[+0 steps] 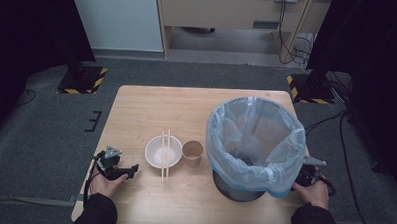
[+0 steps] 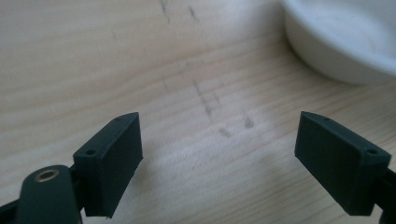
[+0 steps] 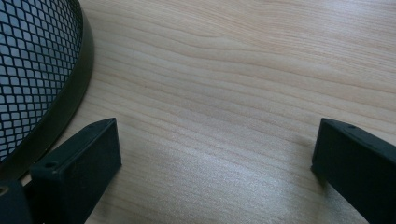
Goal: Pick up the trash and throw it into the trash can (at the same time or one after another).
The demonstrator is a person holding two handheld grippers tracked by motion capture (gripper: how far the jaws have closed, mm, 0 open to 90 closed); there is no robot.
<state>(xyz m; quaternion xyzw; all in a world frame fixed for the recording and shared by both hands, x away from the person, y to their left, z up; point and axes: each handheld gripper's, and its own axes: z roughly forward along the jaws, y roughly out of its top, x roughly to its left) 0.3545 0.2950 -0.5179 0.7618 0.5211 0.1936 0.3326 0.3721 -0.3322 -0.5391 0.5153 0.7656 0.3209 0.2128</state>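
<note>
Left gripper [image 1: 129,170], lower left, jaws wide beside round white bowl [image 1: 163,152]; right gripper [image 3: 215,163], likewise wide, apparently beside black mesh bin [image 3: 32,70].

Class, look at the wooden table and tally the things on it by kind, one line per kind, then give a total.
White round bowl: 1
Pale wooden chopsticks, lying across the bowl: 2
Brown paper cup: 1
Black mesh bin with a blue plastic liner: 1
Total: 5

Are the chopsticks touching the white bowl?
Touching. The high view shows the chopsticks lying across the white bowl, resting on its rim.
</note>
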